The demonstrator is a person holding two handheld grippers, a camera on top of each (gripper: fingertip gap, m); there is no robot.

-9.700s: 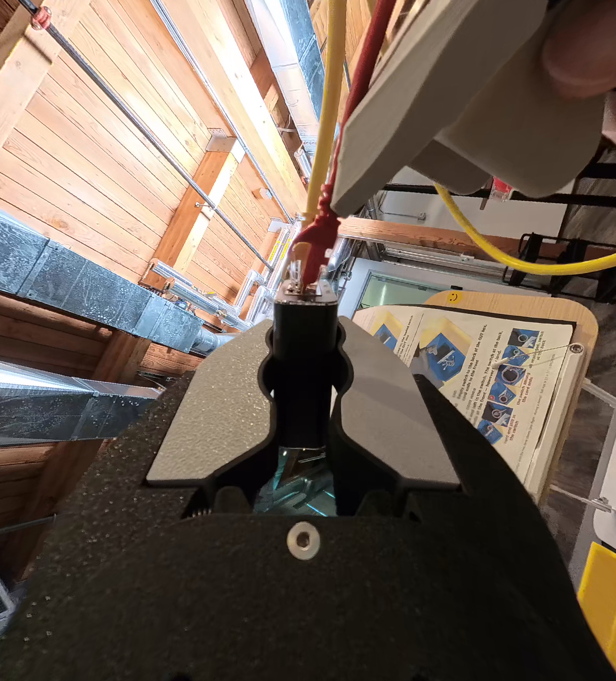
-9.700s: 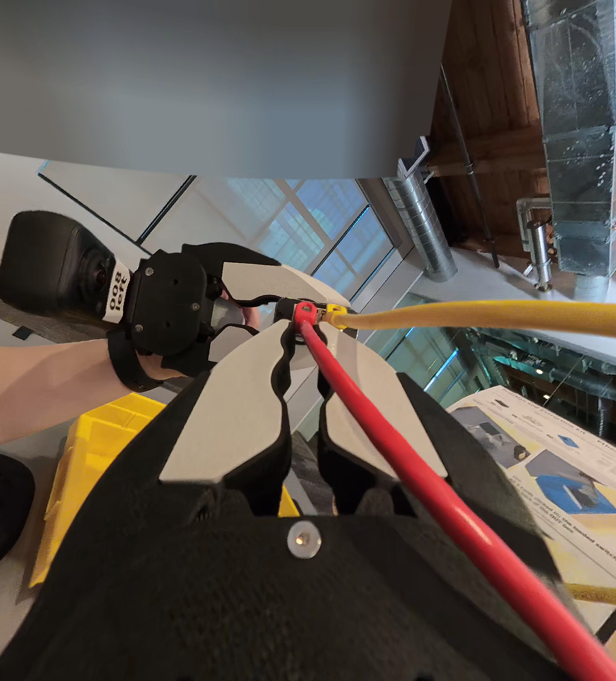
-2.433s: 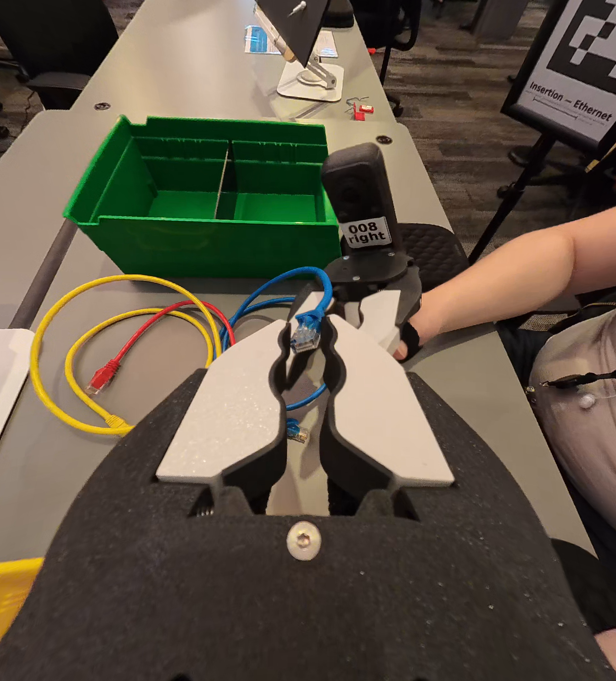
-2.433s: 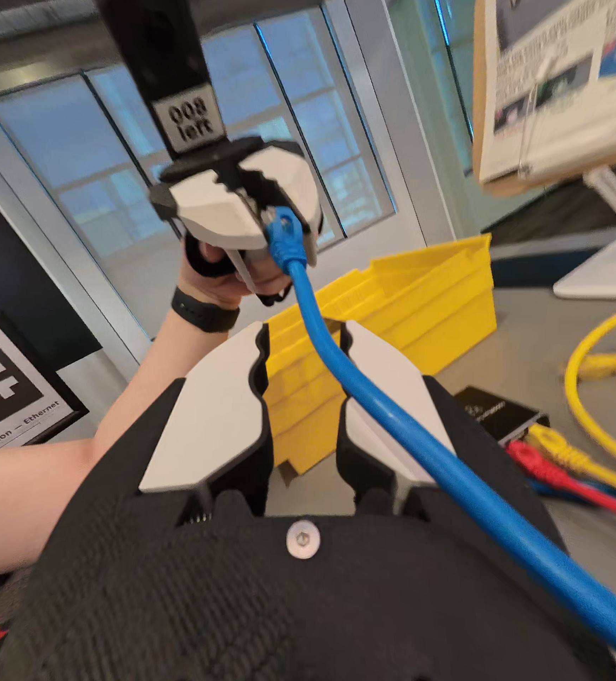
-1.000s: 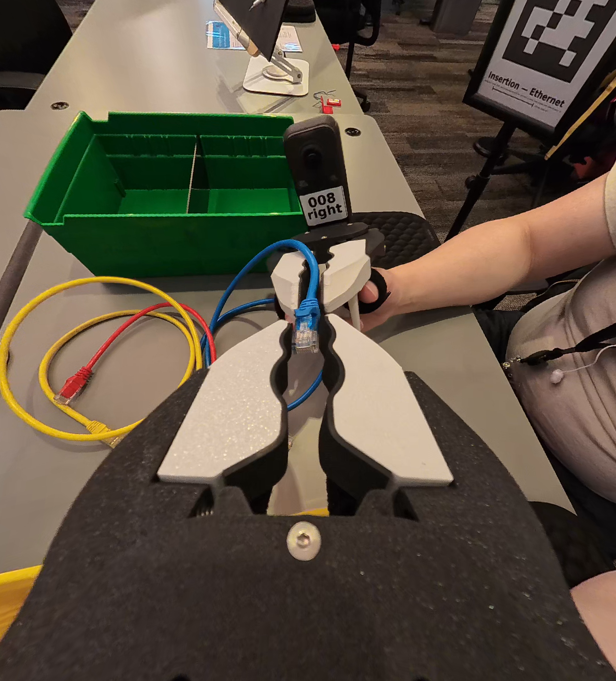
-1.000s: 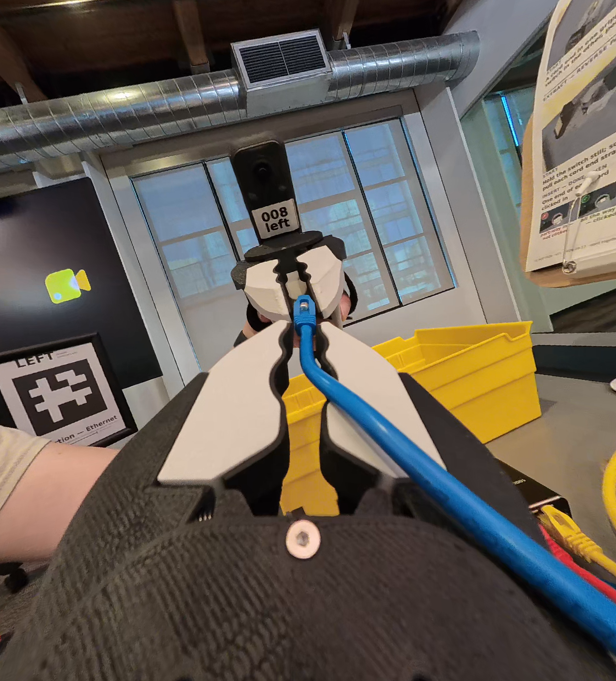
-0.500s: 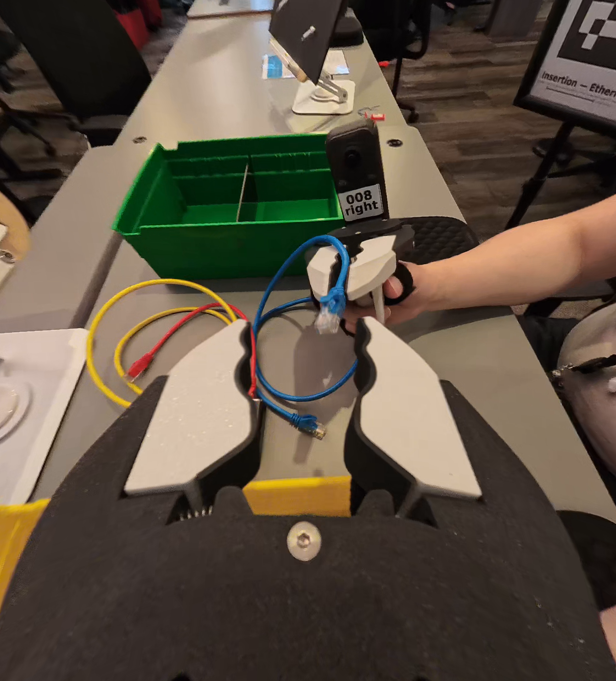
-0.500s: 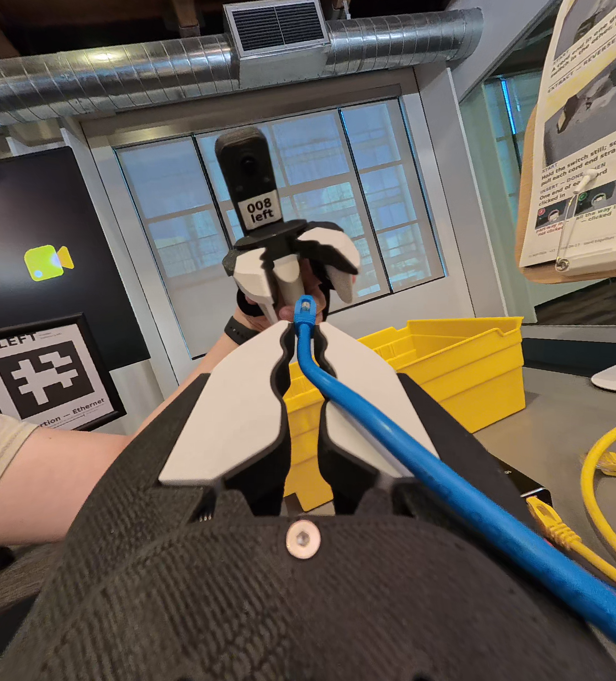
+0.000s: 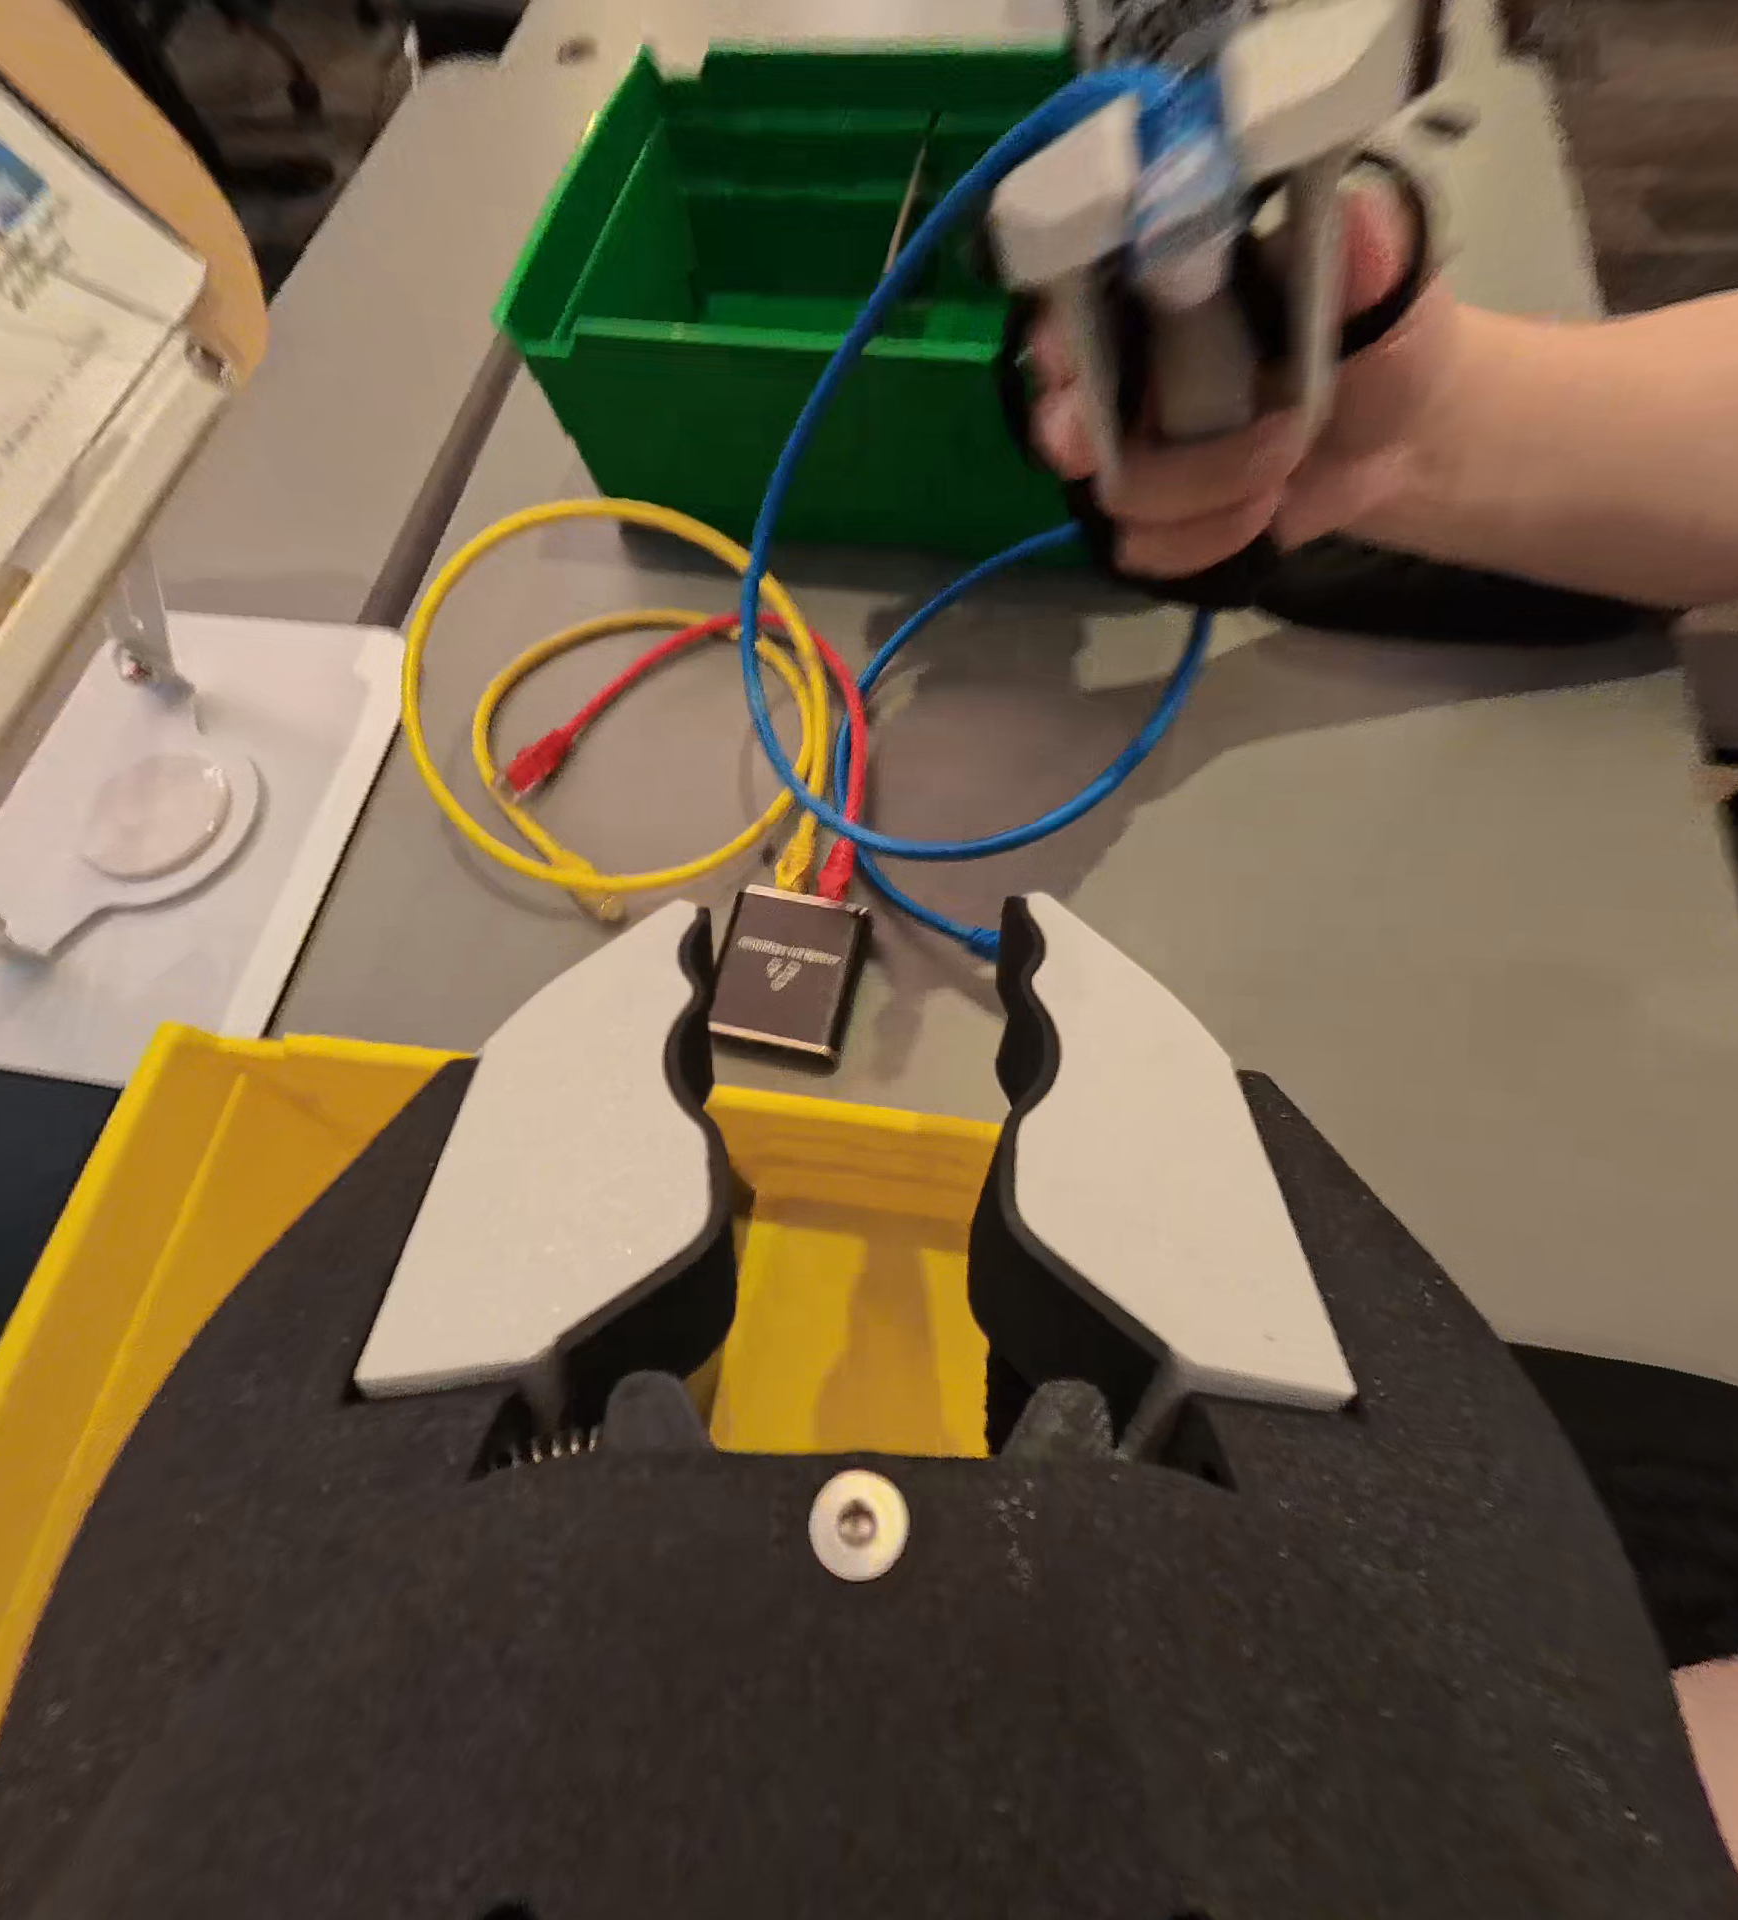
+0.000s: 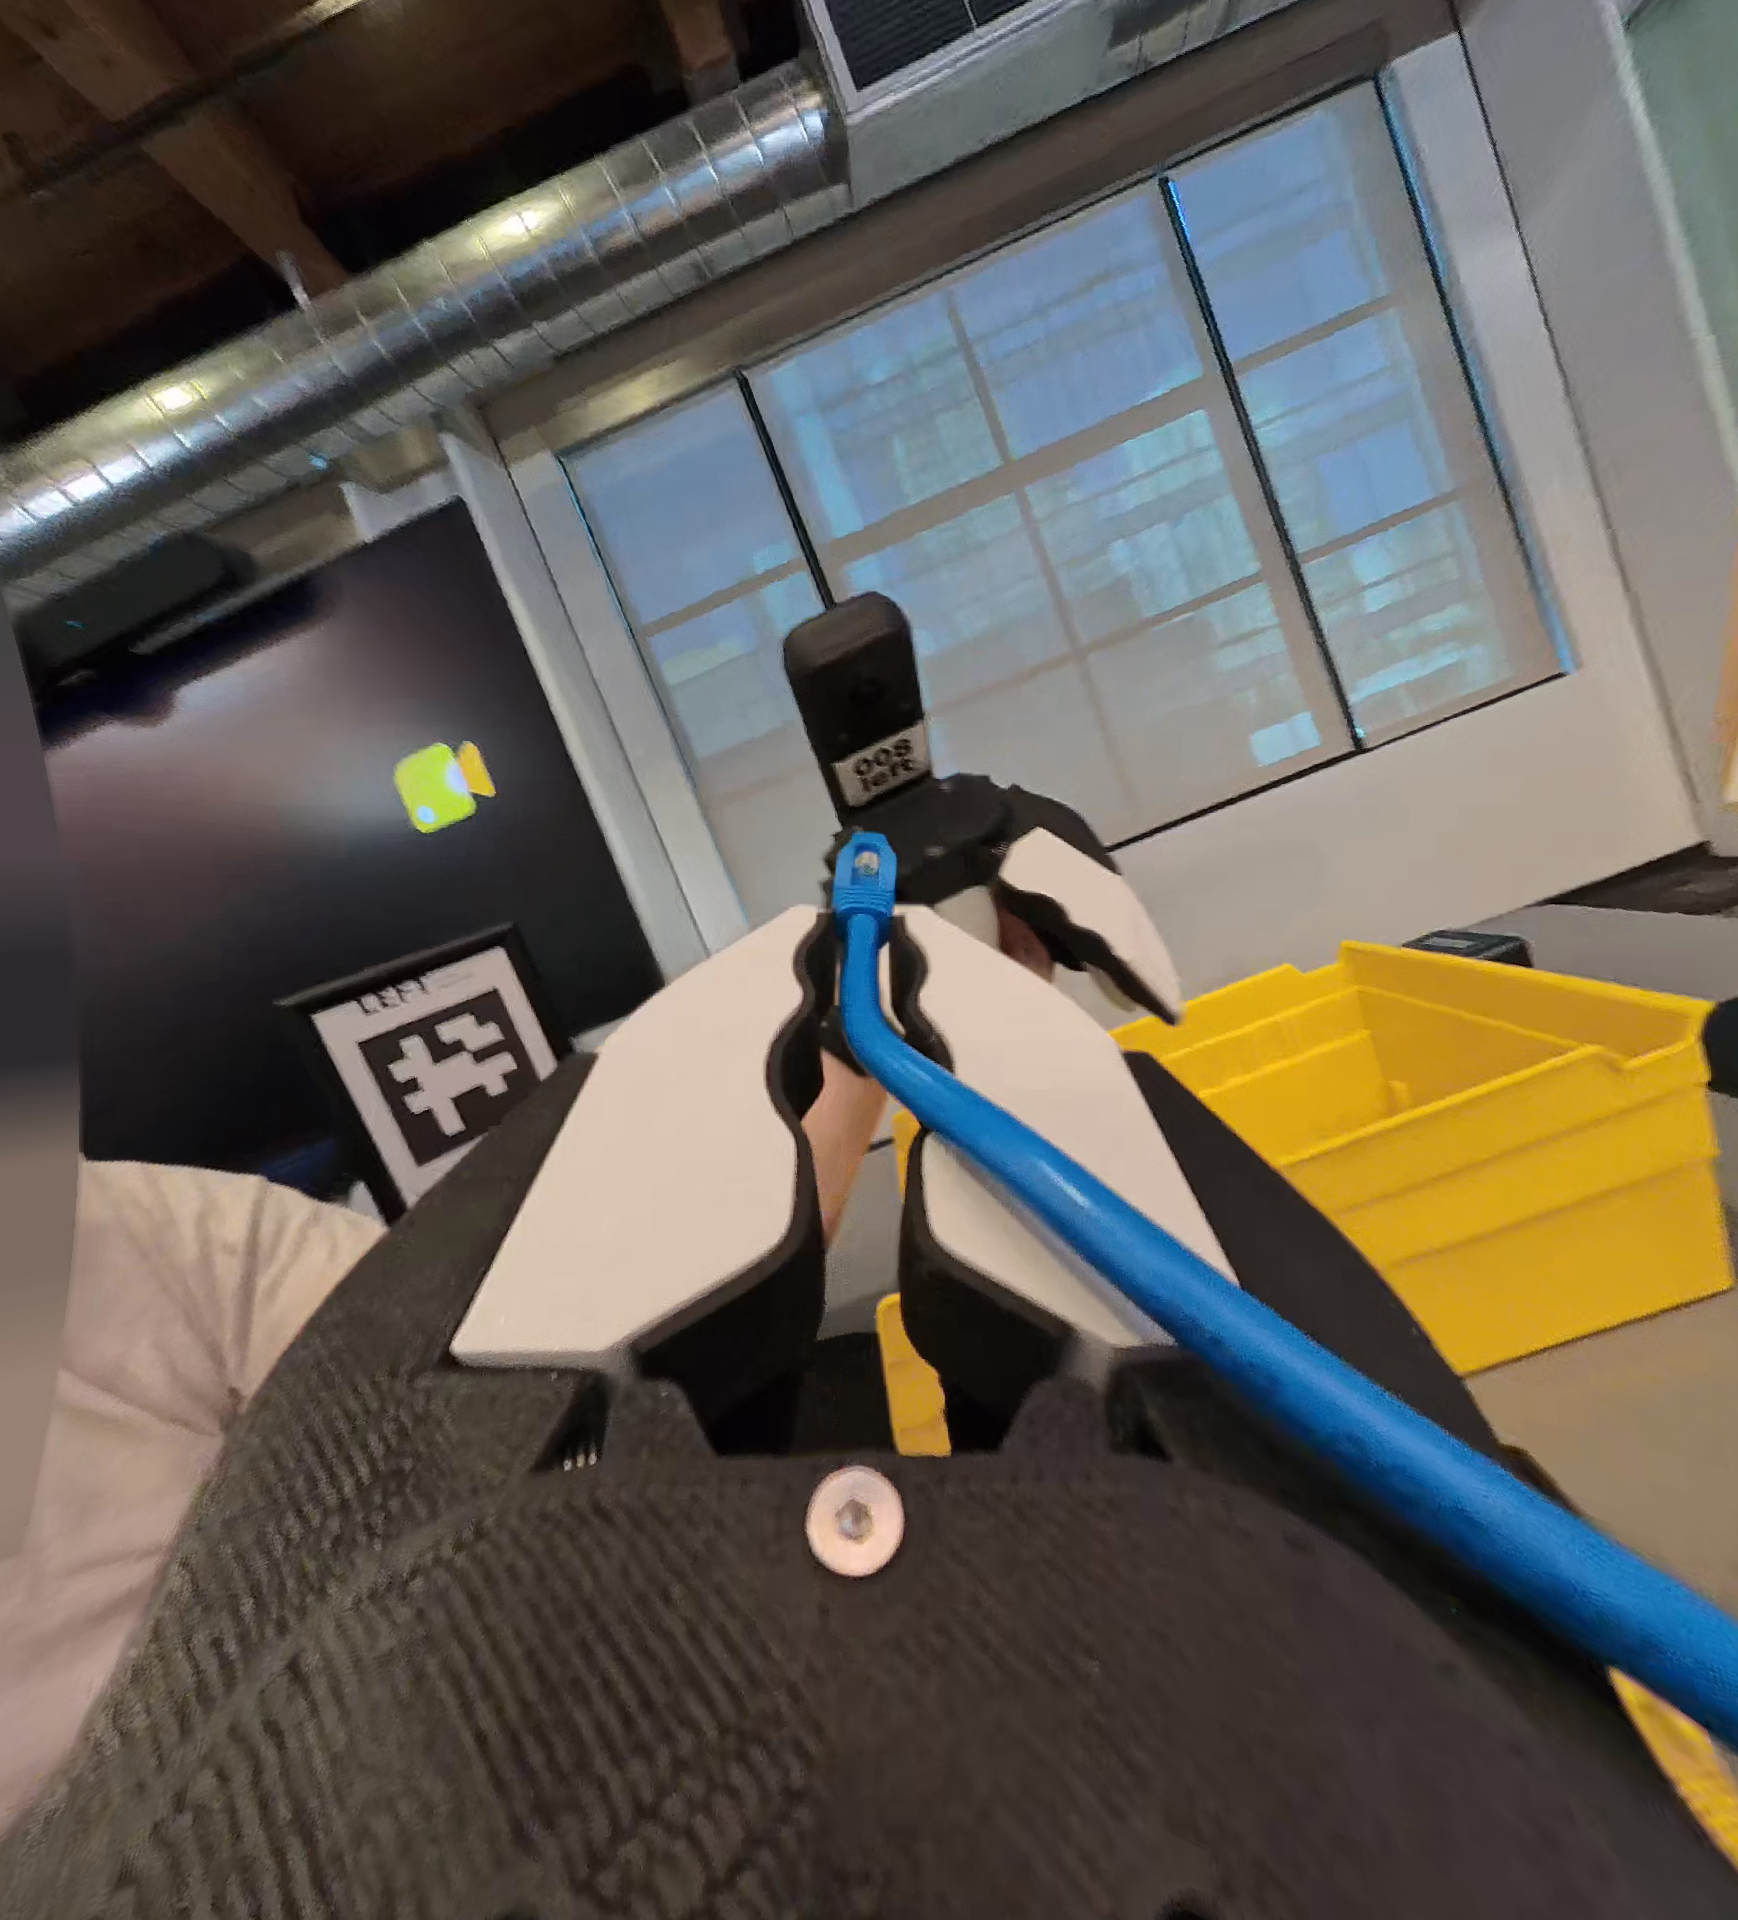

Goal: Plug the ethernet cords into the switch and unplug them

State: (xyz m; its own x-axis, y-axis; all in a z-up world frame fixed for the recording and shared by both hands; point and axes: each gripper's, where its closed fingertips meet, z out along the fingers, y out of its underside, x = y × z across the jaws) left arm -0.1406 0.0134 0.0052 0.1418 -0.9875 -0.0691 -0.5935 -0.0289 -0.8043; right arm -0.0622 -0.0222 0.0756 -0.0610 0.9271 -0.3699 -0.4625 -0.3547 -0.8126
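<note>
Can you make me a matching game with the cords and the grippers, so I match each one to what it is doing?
Things:
1. blue cord
2. red cord
3. left gripper
4. yellow bin

States:
A. open, jaws apart above the switch
B. pinched near its plug in the right gripper
C. plugged into the switch beside the yellow cord
D. sitting on the table, below the left gripper

Pairs: 1-B, 2-C, 3-A, 4-D
</note>
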